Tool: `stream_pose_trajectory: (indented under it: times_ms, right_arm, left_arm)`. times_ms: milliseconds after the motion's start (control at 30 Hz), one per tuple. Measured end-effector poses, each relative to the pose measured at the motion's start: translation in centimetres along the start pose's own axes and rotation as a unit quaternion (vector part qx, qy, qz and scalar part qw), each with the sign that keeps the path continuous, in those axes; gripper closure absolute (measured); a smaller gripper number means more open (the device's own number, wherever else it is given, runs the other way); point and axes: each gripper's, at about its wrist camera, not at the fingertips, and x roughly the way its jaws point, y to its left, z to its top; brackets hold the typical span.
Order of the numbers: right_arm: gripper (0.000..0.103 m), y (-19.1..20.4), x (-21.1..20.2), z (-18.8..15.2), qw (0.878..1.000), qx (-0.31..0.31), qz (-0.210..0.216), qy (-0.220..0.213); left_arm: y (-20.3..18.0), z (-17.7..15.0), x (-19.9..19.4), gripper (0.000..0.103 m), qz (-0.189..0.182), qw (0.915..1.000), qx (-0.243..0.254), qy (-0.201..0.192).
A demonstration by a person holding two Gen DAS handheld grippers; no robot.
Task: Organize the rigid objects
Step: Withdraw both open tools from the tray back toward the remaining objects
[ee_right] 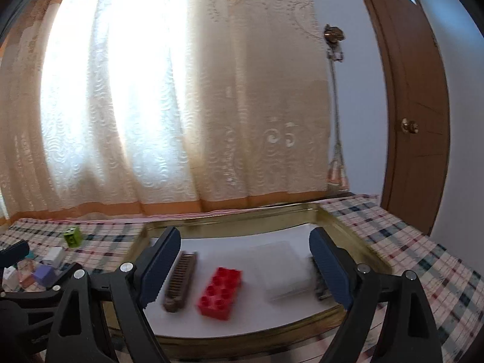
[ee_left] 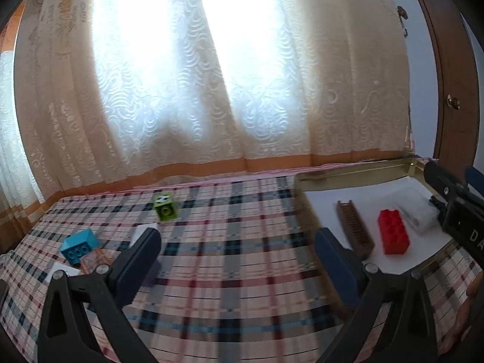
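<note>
Both your jaws wide, empty: left gripper (ee_left: pixel 237 249) over tablecloth (ee_left: pixel 230 272), right gripper (ee_right: pixel 245 260) above tray (ee_right: pixel 242 331) holding red brick (ee_right: pixel 220 292), probably a comb (ee_right: pixel 181 275).

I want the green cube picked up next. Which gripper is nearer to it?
Left. The left gripper hangs open over the plaid cloth with the green cube just ahead of it. The right gripper is open over the tray, with the cube far to its left.
</note>
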Motion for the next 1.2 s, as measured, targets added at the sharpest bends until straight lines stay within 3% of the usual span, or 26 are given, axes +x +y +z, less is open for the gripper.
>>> stream_pose_trajectory:
  times_ms: [733, 1000, 1200]
  right_arm:
    - [0.014, 12.7, 0.0, -1.1, 0.995, -0.016, 0.094, 0.034]
    - [0.014, 17.1, -0.1, -1.5, 0.989, -0.025, 0.135, 0.050]
    - [0.014, 20.0, 0.1, -1.9, 0.984, -0.035, 0.159, 0.076]
  left_arm:
    - [13.1, -1.6, 0.8, 0.001, 0.073, 0.9965, -0.037, 0.016]
    - [17.9, -2.3, 1.6, 0.001, 0.088, 0.9941, -0.050, 0.040]
    - [22.4, -2.8, 1.9, 0.001, 0.119, 0.9899, -0.062, 0.045]
